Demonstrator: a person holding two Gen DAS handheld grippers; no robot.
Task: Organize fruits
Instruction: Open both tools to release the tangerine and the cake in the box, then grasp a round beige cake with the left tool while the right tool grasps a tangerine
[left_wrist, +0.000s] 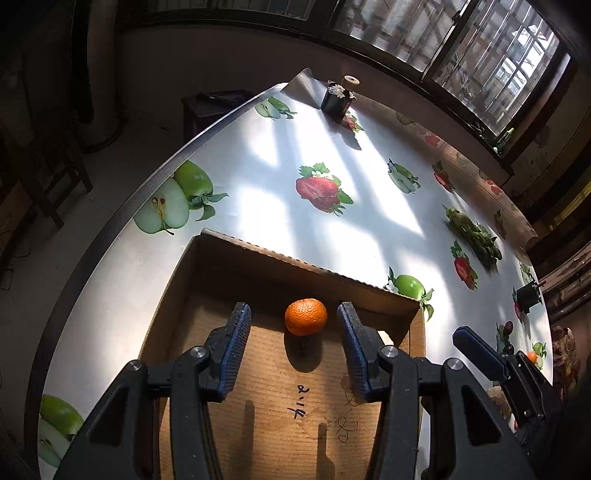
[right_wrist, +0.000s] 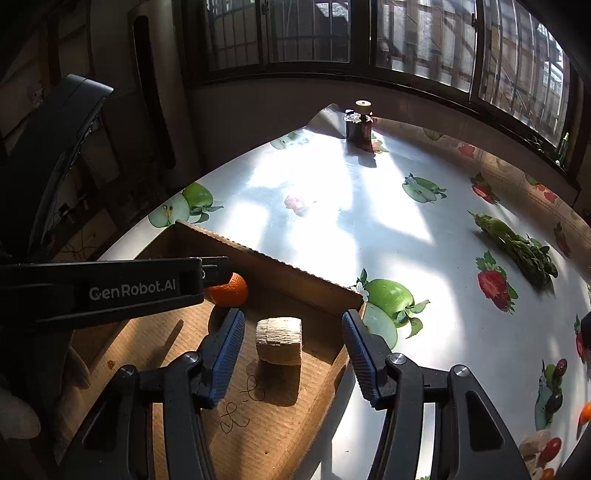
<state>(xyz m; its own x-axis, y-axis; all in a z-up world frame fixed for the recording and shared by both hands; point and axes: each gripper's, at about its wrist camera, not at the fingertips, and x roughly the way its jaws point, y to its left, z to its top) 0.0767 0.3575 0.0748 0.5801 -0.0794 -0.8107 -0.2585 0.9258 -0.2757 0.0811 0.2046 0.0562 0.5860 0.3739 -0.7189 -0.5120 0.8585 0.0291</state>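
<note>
Right now my left gripper (left_wrist: 294, 325) hangs wide open over the cardboard box (left_wrist: 207, 280), and the mandarin (left_wrist: 306, 316) sits on the box floor just past the gap between the fingers, near the far wall, touching neither pad as far as I can tell. My right gripper (right_wrist: 293, 338) is spread wide as well, low in the centre of its own frame, with a pale, rough-looking block (right_wrist: 279, 340) resting on the cardboard between its fingers, free on both sides. At the lower right edge of the right wrist view I can make out more small fruits (right_wrist: 550, 448) lying on the fruit-printed counter (right_wrist: 332, 229), well apart from the box.

I judge the mandarin placed and the step in hand to be clearing away cleanly. To do that well I would lift the left gripper straight up, keeping both fingers off the round fruit so it does not roll against the wall. The two grippers sit close together over the box, so I would move one at a time. Whether the block belongs with the fruit I cannot tell.
</note>
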